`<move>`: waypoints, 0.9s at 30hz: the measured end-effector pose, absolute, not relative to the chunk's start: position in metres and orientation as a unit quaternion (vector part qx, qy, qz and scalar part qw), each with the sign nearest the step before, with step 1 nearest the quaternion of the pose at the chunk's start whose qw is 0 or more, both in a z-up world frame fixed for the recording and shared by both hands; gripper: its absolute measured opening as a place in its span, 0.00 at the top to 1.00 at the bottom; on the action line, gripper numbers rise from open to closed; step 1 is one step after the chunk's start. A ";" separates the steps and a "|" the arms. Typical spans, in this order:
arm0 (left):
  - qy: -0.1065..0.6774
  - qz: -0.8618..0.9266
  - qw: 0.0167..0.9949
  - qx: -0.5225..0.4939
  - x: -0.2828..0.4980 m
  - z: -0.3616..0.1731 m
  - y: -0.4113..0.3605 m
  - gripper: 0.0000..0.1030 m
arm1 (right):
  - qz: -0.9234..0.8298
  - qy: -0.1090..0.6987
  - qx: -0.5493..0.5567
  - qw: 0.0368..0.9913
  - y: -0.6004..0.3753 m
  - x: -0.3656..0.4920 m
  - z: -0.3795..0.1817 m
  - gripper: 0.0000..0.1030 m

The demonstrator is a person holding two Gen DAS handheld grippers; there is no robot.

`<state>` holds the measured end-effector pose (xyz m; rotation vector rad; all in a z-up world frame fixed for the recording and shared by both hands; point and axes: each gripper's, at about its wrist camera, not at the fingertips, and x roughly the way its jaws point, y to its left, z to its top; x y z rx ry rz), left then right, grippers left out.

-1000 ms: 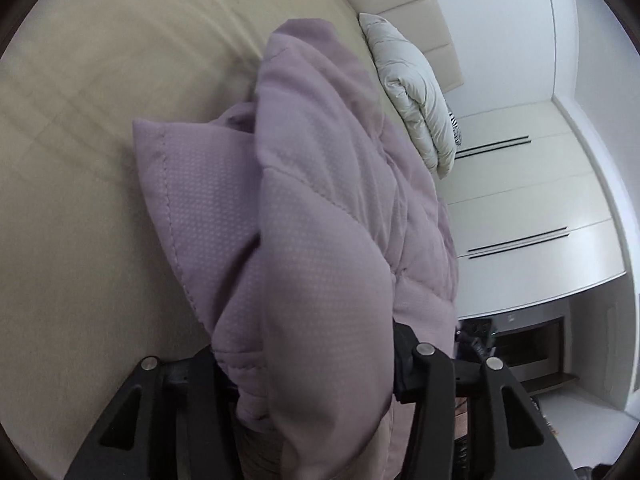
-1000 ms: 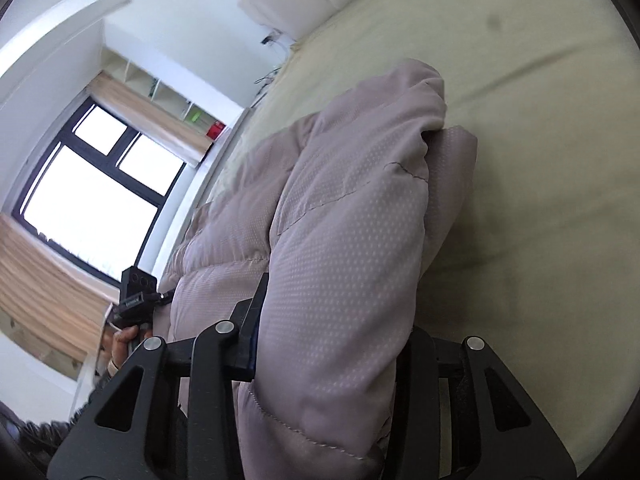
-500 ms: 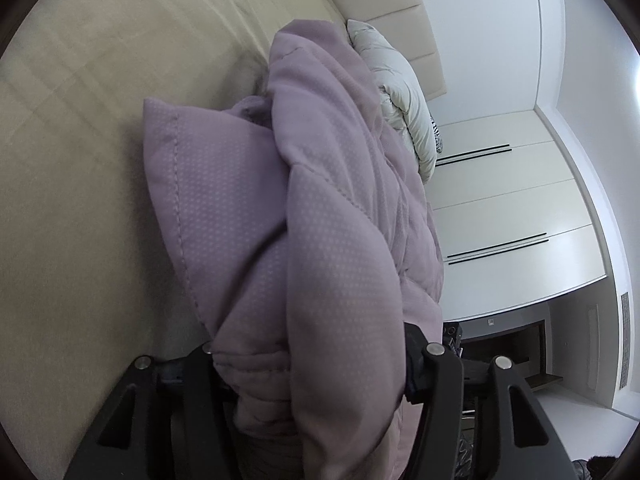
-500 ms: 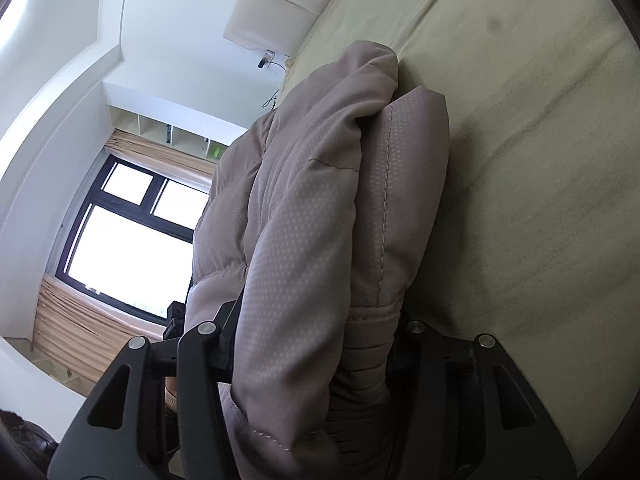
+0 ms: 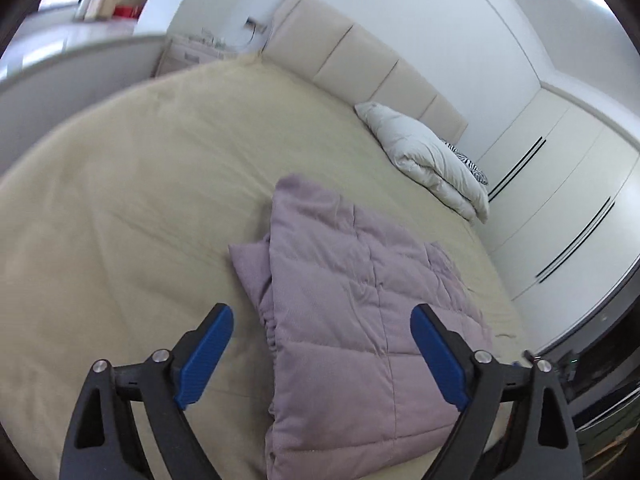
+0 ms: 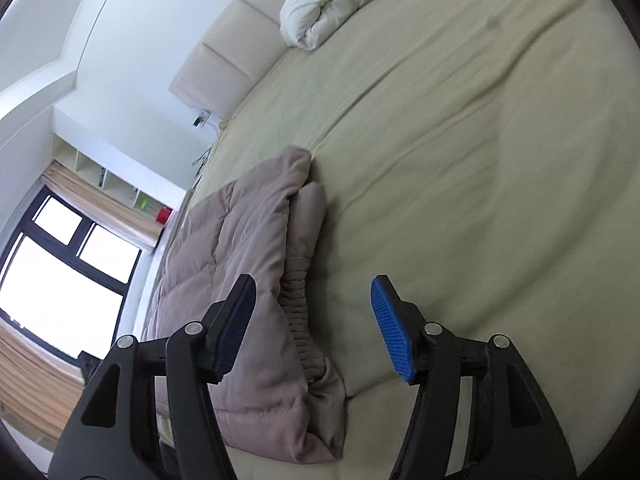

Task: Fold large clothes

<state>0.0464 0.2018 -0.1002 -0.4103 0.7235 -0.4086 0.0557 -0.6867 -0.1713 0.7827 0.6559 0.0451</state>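
With both claws spread wide and holding nothing, I see my left claw [image 5: 322, 330] and right claw [image 6: 312, 300] poised over the folded mauve quilted puffer jacket [image 5: 352, 320], which lies on the beige-sheeted bed [image 5: 132, 216] near a white rolled duvet [image 5: 428, 160].

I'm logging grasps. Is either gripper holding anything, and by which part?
Nothing is held. The left gripper and right gripper are open above the folded mauve quilted jacket.
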 end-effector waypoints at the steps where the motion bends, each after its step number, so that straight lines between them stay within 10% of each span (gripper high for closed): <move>1: 0.326 -0.178 0.914 -0.164 0.036 -0.085 0.193 0.00 | 0.002 0.298 0.352 0.888 -0.683 0.050 -0.156 0.43; 5: 0.251 -0.100 0.962 -0.040 0.007 -0.032 0.156 0.00 | -0.055 0.231 0.245 0.940 -0.654 0.038 -0.094 0.41; 13: 0.087 0.061 0.991 0.083 -0.052 0.045 0.086 0.00 | -0.128 0.064 0.068 0.987 -0.564 0.001 0.017 0.00; 27: 0.355 -0.010 0.934 0.037 -0.032 -0.013 0.038 0.00 | -0.098 0.285 0.058 0.952 -0.472 0.027 0.025 0.00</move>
